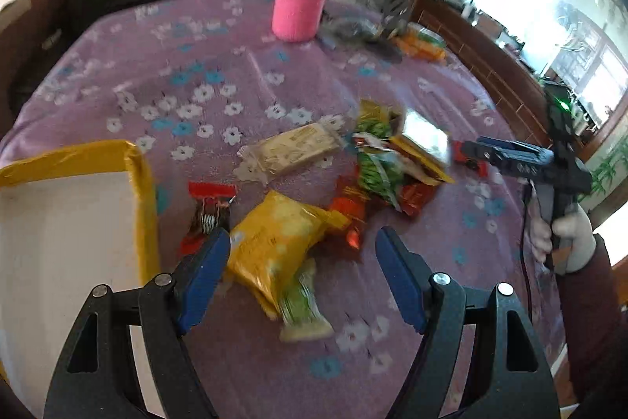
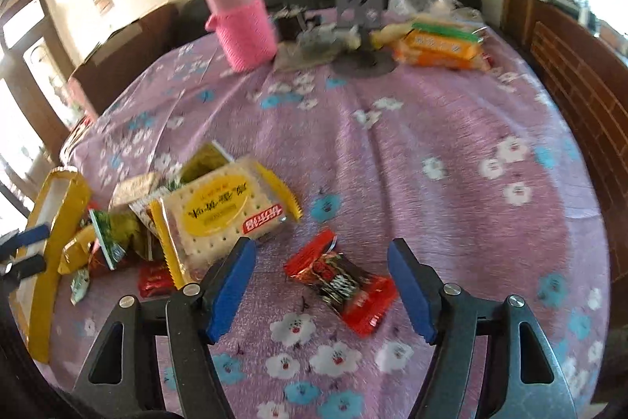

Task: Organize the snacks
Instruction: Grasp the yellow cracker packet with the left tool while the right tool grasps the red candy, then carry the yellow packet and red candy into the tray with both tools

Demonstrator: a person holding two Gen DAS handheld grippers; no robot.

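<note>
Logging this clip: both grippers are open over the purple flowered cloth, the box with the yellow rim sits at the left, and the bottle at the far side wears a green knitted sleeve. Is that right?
One detail is off: the bottle wears a pink knitted sleeve, not green; both wrist views show it. The left gripper and right gripper are open over the cloth, and the yellow-rimmed box sits at the left.

Snack packets lie right of the box.
</note>
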